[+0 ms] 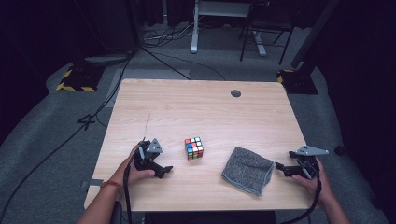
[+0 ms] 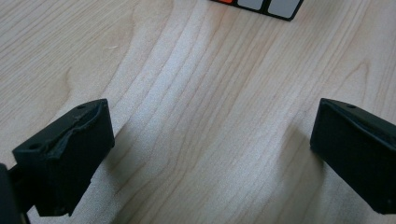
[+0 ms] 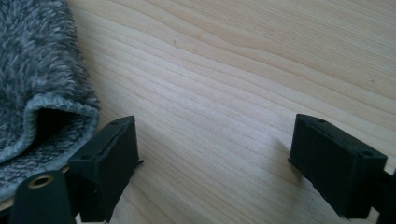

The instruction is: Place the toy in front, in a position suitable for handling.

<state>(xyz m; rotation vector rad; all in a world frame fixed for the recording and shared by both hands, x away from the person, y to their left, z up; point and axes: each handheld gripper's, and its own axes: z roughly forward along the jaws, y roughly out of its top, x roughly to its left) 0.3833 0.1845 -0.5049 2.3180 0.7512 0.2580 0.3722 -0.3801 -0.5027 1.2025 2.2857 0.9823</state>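
The left gripper (image 1: 161,169), a black two-jaw tool with a grey three-cornered plate on top, rests low over the table in the person's left hand (image 1: 134,171). Its jaws stand wide apart with only bare wood between them. Just ahead of it, near but not touching, sits the small multicoloured puzzle cube (image 1: 194,148); in the left gripper view the cube's lower edge (image 2: 261,7) shows beyond the jaws.

The right gripper (image 1: 281,167), of the same make, is held in the right hand (image 1: 314,179) near the table's right edge. Its jaws are likewise spread and hold nothing. Just beside one jaw lies the folded grey fuzzy cloth (image 3: 39,79), close but apart from it.

Cube and cloth (image 1: 248,169) lie side by side, apart, on the light wooden table (image 1: 201,107).
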